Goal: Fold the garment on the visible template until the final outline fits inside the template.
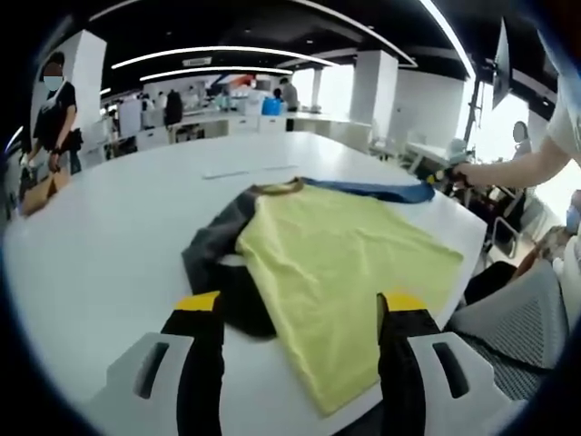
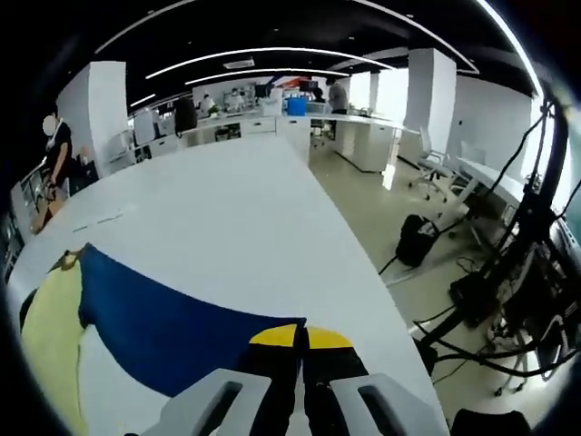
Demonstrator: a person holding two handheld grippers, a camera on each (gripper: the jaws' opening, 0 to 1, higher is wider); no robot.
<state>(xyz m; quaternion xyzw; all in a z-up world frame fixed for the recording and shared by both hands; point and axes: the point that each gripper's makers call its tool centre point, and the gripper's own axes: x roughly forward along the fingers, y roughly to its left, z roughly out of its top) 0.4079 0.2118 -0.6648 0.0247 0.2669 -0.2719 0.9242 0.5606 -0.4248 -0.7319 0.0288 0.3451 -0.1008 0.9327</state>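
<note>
A T-shirt with a yellow-green body (image 1: 340, 254), a dark grey sleeve (image 1: 213, 250) and a blue sleeve (image 1: 377, 190) lies flat on the white table (image 1: 118, 227). My left gripper (image 1: 301, 304) hovers open over the shirt's near hem, one jaw on each side of the cloth. In the right gripper view, my right gripper (image 2: 300, 339) is shut on the tip of the blue sleeve (image 2: 172, 327), which is stretched out sideways near the table's edge. The yellow body (image 2: 50, 354) shows at the left. From the left gripper view, the right gripper (image 1: 443, 176) sits at the sleeve's far end, held by a hand.
Thin pale marks (image 1: 245, 171) lie on the table beyond the collar. A grey mesh chair (image 1: 508, 318) stands by the near right edge. A person (image 1: 54, 113) stands far left. Off the table's right side are floor, a black bag (image 2: 416, 238) and cables.
</note>
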